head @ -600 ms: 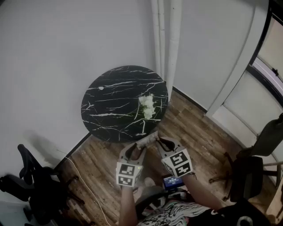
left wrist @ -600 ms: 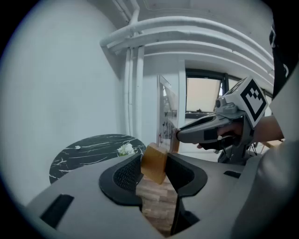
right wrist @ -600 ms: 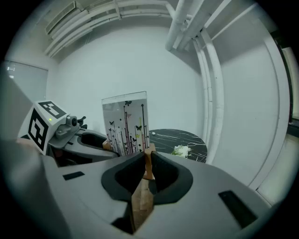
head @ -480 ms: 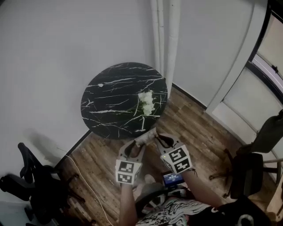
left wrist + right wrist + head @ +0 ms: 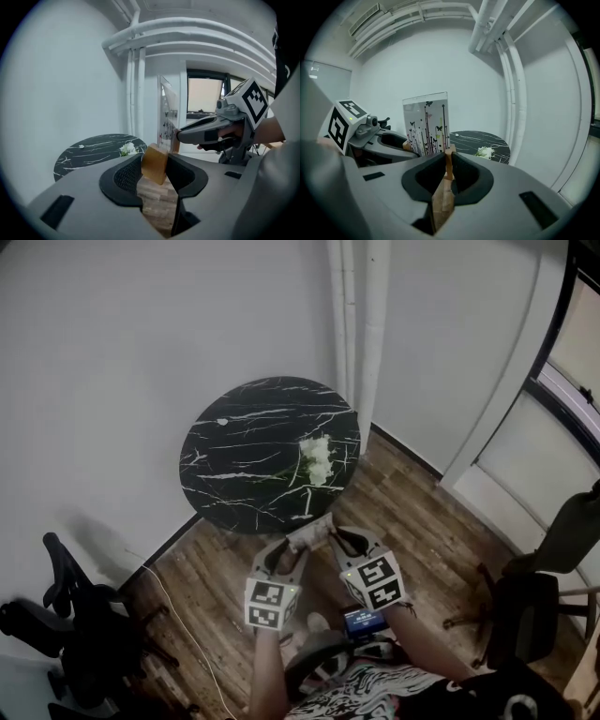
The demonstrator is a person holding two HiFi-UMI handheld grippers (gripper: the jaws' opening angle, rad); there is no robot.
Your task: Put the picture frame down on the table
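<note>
- L gripper (image 5: 154,168): jaws set wide, clamped on the wooden end block of the picture frame (image 5: 310,534).
- R gripper (image 5: 449,169): jaws nearly together, pinching a thin wooden edge of the same frame.
- Frame: upright, printed panel w/ stems and butterflies. It is held in the air betw. both grippers, over the wood floor (image 5: 422,512). In head view it sits near the 5 o'clock rim of the round black marble table (image 5: 239,460), not on it.
- White flowers (image 5: 317,461): lie on the table top, approx. 3 o'clock side.

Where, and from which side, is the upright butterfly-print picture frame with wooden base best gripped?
Grip the wooden base at both ends, from either side. The tall thin printed panel stands upright above it, so end grips steady it. The left tongs and right tongs hold there.
</note>
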